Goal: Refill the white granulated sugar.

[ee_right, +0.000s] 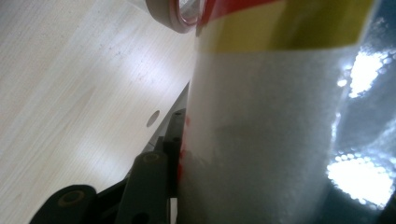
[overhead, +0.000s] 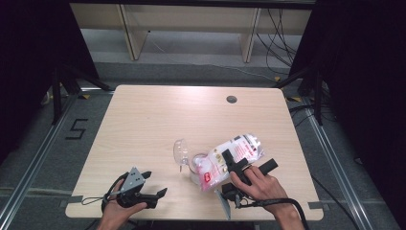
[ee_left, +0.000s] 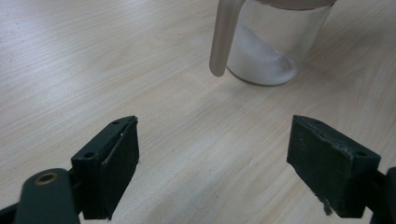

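A clear plastic bag (overhead: 241, 147) of white powder with red and yellow print lies tilted, its low end over a small glass jar (overhead: 195, 166). The jar's clear lid (overhead: 180, 151) stands swung open to the left. My right gripper (overhead: 249, 162) is shut on the bag's middle; in the right gripper view the bag (ee_right: 261, 130) presses against one black finger (ee_right: 173, 140), and the jar's rim (ee_right: 168, 11) shows above. My left gripper (overhead: 154, 183) rests open near the table's front left edge. Its jaws (ee_left: 212, 158) face the jar (ee_left: 268, 42), which holds some white powder.
The light wooden table (overhead: 143, 120) has a round cable hole (overhead: 231, 99) at the back right. A person's hands hold both grippers at the front edge. Black curtains and stands flank the table, and a shelf stands behind it.
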Tool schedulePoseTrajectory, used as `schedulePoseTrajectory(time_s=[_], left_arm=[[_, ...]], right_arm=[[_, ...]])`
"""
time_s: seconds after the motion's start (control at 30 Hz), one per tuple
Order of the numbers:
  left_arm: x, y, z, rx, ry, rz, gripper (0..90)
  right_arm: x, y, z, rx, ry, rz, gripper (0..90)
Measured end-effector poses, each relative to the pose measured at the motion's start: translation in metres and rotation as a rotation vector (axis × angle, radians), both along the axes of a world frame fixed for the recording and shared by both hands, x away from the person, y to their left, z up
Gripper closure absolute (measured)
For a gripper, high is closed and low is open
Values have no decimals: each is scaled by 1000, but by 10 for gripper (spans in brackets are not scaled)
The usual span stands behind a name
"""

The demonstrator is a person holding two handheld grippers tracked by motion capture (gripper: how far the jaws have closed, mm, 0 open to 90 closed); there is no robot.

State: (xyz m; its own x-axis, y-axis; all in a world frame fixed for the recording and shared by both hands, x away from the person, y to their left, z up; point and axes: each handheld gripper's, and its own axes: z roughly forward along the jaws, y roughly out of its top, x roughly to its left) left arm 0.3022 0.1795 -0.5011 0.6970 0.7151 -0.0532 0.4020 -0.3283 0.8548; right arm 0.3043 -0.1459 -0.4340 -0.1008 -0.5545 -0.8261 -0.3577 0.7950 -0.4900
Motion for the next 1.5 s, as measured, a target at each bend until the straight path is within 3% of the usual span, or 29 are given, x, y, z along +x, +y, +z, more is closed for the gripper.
schedulePoseTrajectory(time_s=[0.13,0.23,0.3,0.57,0.63,0.67,0.77,0.83,0.93,1.2,1.27,1.3,1.5], left_arm=[[0,0,0,0,2,1,165],[0,0,0,0,3,1,165],[0,0,0,3,2,2,166],[-1,1,1,-9,13,16,166],[-1,1,1,-10,12,16,165],[-2,-1,0,-25,11,21,166],[-2,1,1,-14,12,18,165],[-2,1,1,-15,12,19,165],[-1,2,2,0,0,4,165],[-2,1,1,-19,11,16,165],[-2,1,1,-17,12,19,165],[-2,1,1,-21,13,18,165],[-2,1,1,-17,11,24,165]], right_arm=[[0,1,0,9,-8,-1,647],[1,4,4,-32,-7,13,648],[0,3,2,-1,-14,5,650],[0,-1,3,-7,-10,4,658],[0,-3,2,12,-4,-7,660],[0,-3,3,1,-5,-2,661],[0,-5,4,-13,-11,5,663],[-1,-6,4,4,-9,-6,665],[-1,-7,6,-12,-19,4,667],[-3,-9,8,-7,-5,-5,675],[-4,-11,6,24,-12,-20,676],[-3,-11,7,0,-18,-5,676],[-5,-14,9,-9,-23,-6,678]])
